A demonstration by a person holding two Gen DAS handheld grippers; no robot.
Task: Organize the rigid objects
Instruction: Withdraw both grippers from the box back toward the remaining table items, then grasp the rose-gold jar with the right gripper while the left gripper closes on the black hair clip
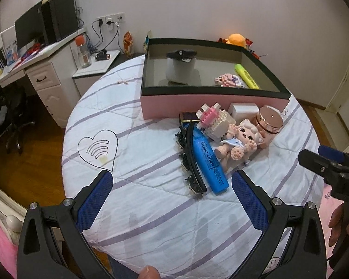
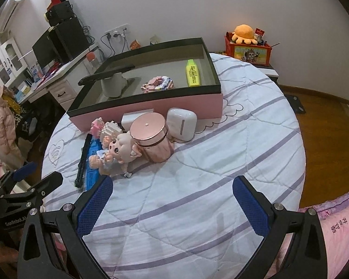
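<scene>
A pink box [image 1: 211,107] [image 2: 151,107] with a black rim stands on the round bed. Inside lie a yellow highlighter [image 1: 246,76] [image 2: 192,72], a pink block model [image 1: 229,81] [image 2: 157,84] and a white cup [image 1: 180,69] with a black clip across it. In front of the box lie a blue highlighter [image 1: 209,160], a black hair clip [image 1: 190,160], a block toy [image 1: 215,122], a doll [image 1: 238,140] [image 2: 118,151], a rose-gold jar [image 1: 268,119] [image 2: 151,134] and a white case [image 2: 181,124]. My left gripper [image 1: 172,197] is open just short of the highlighter. My right gripper [image 2: 172,200] is open, short of the jar.
A white desk [image 1: 35,65] with a monitor stands at the left beyond the bed edge. A red toy box [image 2: 249,51] with an orange plush sits behind the bed at the right. Wooden floor lies around the bed. A pink pillow [image 2: 337,223] is at the near right.
</scene>
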